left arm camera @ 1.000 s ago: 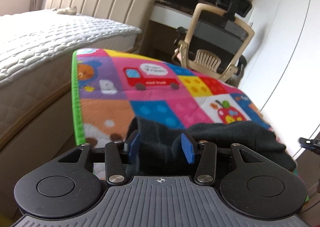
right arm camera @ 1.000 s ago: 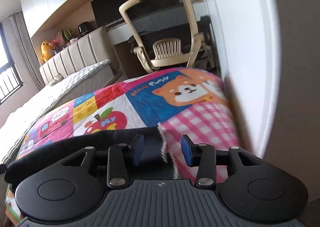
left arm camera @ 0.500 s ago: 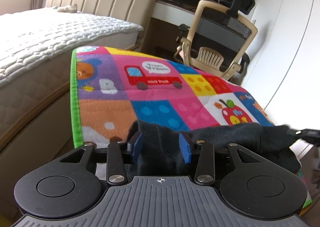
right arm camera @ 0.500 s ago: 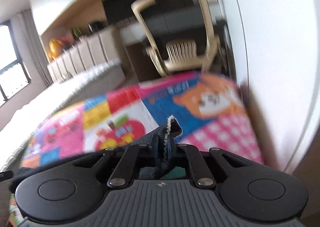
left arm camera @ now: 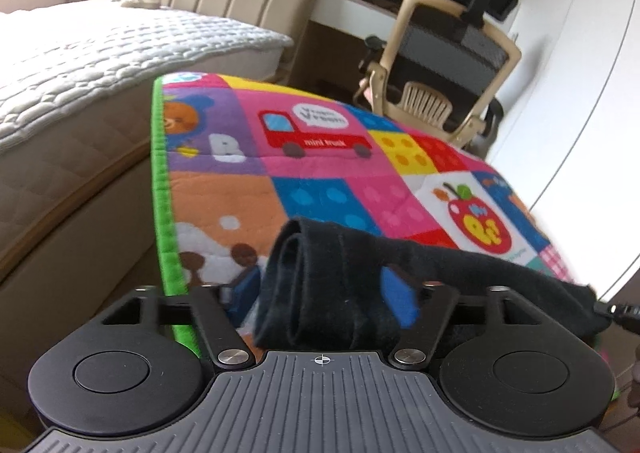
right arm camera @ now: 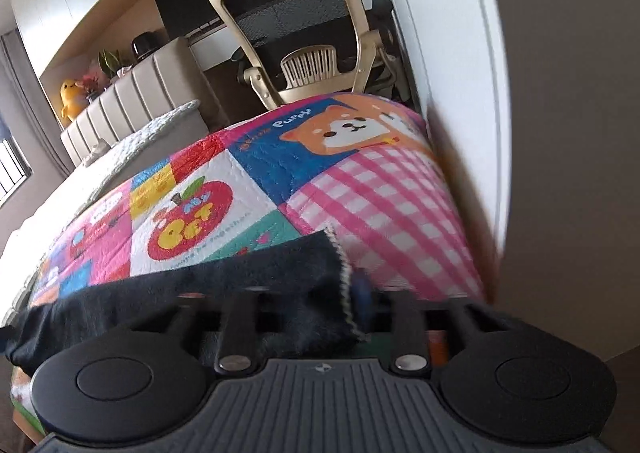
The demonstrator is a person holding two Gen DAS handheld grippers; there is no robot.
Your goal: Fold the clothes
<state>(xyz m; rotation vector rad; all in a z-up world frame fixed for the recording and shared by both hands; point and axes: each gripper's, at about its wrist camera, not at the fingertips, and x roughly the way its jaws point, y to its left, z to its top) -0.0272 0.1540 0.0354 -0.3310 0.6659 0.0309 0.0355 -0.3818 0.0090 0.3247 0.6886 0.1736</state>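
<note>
Black knit garment [left arm camera: 332, 277], folded into a long band, lies across the near edge of a colourful patchwork play mat [left arm camera: 320, 173] printed with a truck, apple and puppy. Left gripper [left arm camera: 320, 293] sits at the band's left end, where the folded layers show; its jaws have just been opening, blue pads [left arm camera: 396, 293] now apart with the cloth loose between them. Right gripper [right arm camera: 320, 301] is at the right end by the zigzag-stitched hem [right arm camera: 340, 265]; its jaws have just been opening too, blurred, apparently off the fabric. White quilted bed [left arm camera: 100, 53] to the left, beige mesh office chair [left arm camera: 440, 65] at the far side.
</note>
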